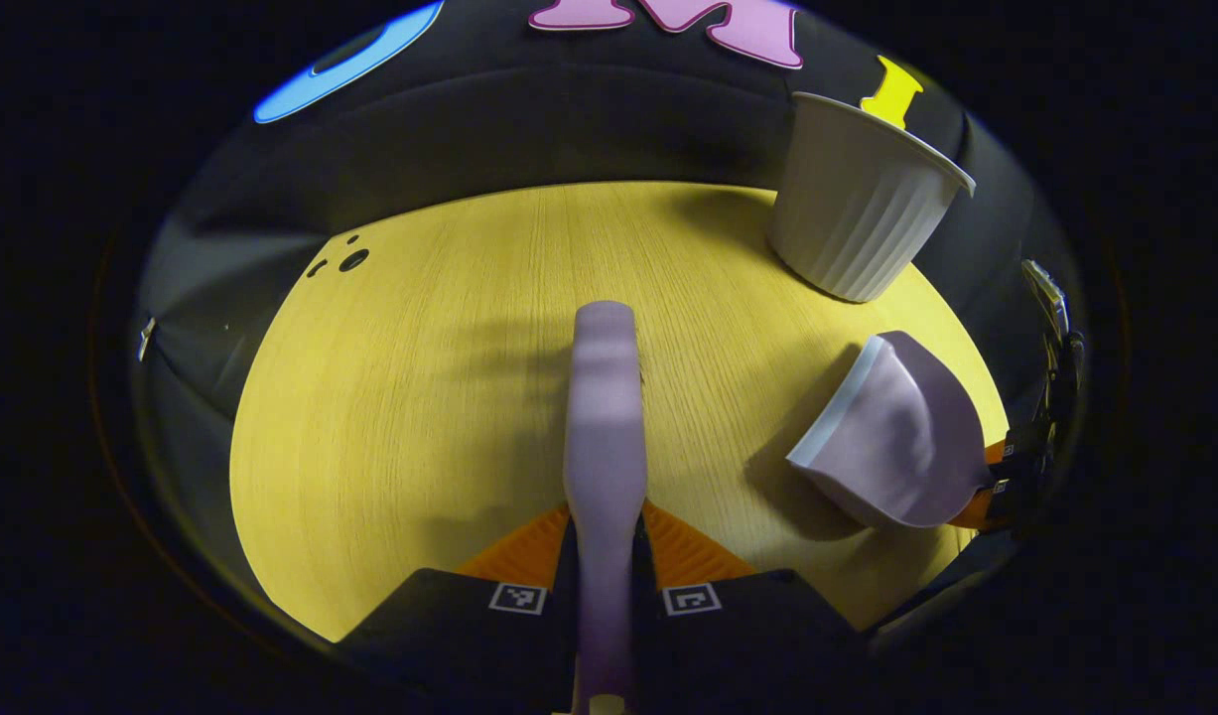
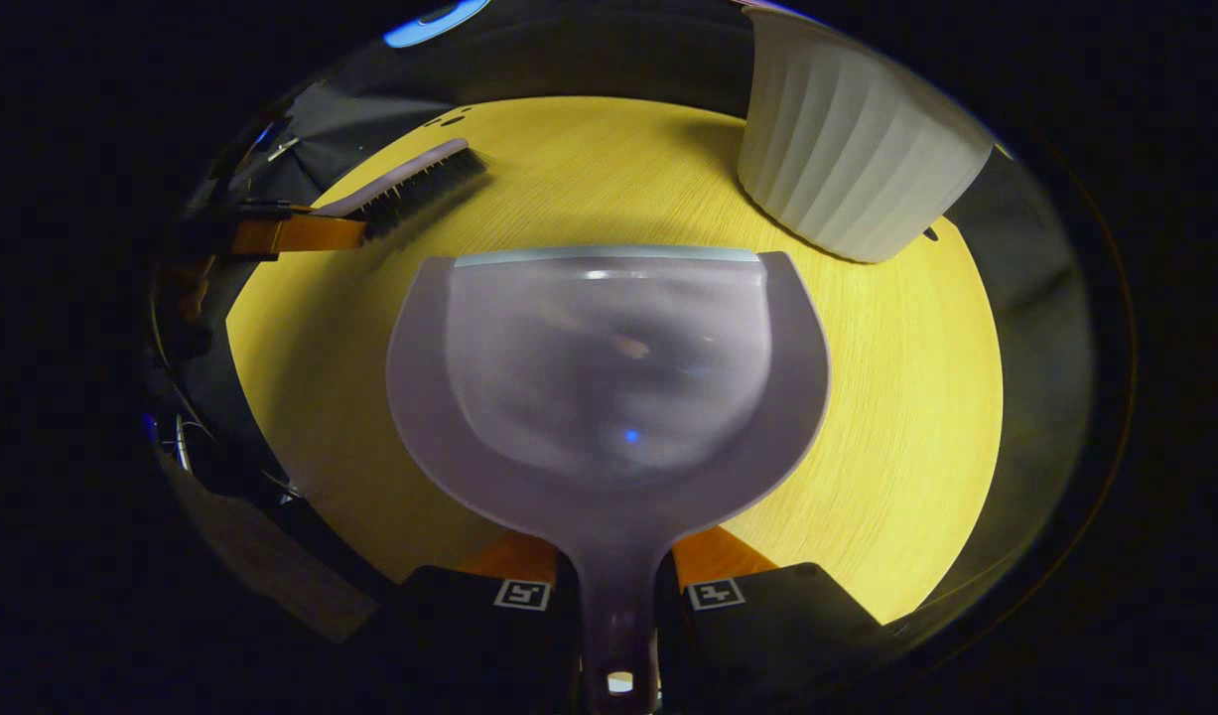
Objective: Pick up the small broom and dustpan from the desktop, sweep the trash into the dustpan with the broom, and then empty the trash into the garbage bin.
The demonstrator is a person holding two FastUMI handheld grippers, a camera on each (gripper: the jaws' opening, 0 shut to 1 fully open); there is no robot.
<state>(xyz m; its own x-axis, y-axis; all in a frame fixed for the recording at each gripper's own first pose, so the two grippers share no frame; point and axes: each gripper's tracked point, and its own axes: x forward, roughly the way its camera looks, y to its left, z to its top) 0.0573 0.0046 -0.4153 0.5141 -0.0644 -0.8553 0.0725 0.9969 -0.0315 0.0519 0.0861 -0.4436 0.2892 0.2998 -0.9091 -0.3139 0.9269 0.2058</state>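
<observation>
— Lighting?
— Dim booth; the yellow wood-grain tabletop (image 1: 420,397) is the brightest area, with soft shadows beside the pale ribbed bin (image 1: 857,204).
— Image quality?
— Strong fisheye bending at edges; the mauve plastic dustpan (image 2: 609,377) looks blurred.

The broom (image 1: 605,417) hides its bristles beneath its back in the left gripper view. The garbage bin (image 2: 847,159) loses its rim at the right gripper view's edge; specks inside the dustpan (image 2: 609,387) are too blurred to identify.
</observation>
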